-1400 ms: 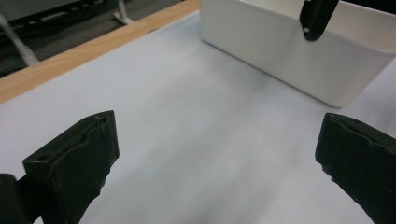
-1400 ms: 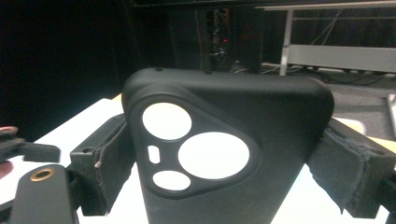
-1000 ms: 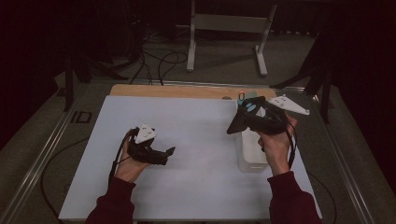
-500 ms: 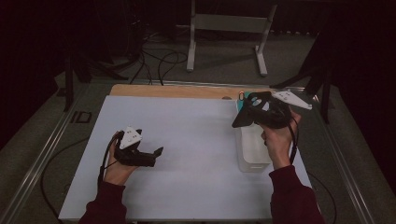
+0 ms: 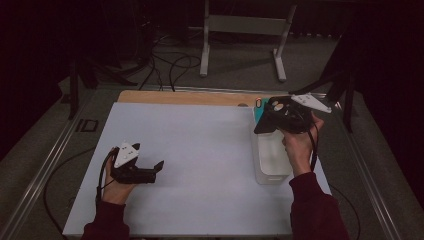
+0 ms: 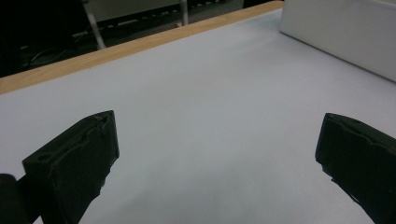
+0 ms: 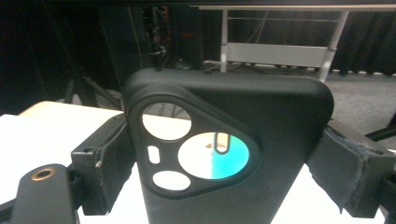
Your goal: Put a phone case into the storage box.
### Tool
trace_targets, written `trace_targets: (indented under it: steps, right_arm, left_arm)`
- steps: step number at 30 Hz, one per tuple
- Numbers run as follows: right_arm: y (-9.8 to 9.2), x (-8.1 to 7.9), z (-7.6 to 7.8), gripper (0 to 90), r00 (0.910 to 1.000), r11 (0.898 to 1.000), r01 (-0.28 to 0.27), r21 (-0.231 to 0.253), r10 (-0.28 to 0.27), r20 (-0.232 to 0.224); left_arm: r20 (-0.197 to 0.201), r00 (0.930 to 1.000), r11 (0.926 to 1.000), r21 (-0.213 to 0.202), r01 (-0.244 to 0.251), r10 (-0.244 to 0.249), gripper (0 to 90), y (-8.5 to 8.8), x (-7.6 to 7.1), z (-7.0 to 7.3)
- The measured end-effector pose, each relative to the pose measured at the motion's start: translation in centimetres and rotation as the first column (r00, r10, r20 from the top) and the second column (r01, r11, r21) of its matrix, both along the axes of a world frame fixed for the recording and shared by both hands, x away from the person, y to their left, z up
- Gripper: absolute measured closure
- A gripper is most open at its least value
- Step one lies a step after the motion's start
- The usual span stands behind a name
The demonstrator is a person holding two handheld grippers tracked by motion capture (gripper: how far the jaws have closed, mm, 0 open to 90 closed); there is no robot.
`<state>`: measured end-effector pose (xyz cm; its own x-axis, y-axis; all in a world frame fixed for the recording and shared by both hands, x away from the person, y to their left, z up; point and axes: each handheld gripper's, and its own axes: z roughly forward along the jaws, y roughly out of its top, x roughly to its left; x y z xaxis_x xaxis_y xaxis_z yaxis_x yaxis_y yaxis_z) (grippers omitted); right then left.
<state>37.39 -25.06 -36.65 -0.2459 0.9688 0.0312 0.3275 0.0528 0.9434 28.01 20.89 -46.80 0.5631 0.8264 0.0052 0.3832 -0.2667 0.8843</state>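
The left tool rests low on the white tabletop, jaws spread, nothing between them. The right tool pinches a black phone case, lifted above a clear bin directly below. Likely next: carry it clear and set it down.

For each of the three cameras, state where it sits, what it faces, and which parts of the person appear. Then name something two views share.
High view: above the person's side, facing the table; forearms, both hands.
Left gripper view: on the left hand-held gripper, jaws apart, facing the table.
Right gripper view: on the right hand-held gripper, facing its black phone case.
Shared: white bin, high and left.
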Motion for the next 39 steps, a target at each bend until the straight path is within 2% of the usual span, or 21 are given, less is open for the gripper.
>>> trace_targets:
  steps: [8, 23, 34, 39]
  right_arm:
    - [-0.2, 1.0, -0.6, 13.6, 0.9989, 0.998, 0.044, -0.043, -0.045, -0.013]
    - [-0.3, 3.0, -2.3, 13.5, 0.9922, 0.994, 0.096, -0.061, -0.1, -0.073]
    - [-0.3, 4.3, -3.7, 13.2, 0.9866, 0.993, 0.103, -0.063, -0.11, -0.121]
    - [0.2, 5.0, -4.5, 13.0, 0.9833, 0.991, 0.103, -0.082, -0.113, -0.142]
  left_arm:
    - [0.006, 0.9996, 0.9995, -0.013, -0.029, 0.029, 0.0, 1.0, -0.7, -0.3]
    - [0.007, 0.9987, 0.9985, -0.02, -0.051, 0.051, 0.0, 1.7, -1.2, -0.3]
    - [0.022, 0.9976, 0.9974, -0.029, -0.065, 0.066, 0.0, 1.9, -1.3, -0.2]
    - [0.025, 0.9973, 0.9971, -0.035, -0.068, 0.069, 0.0, 2.0, -1.4, -0.1]
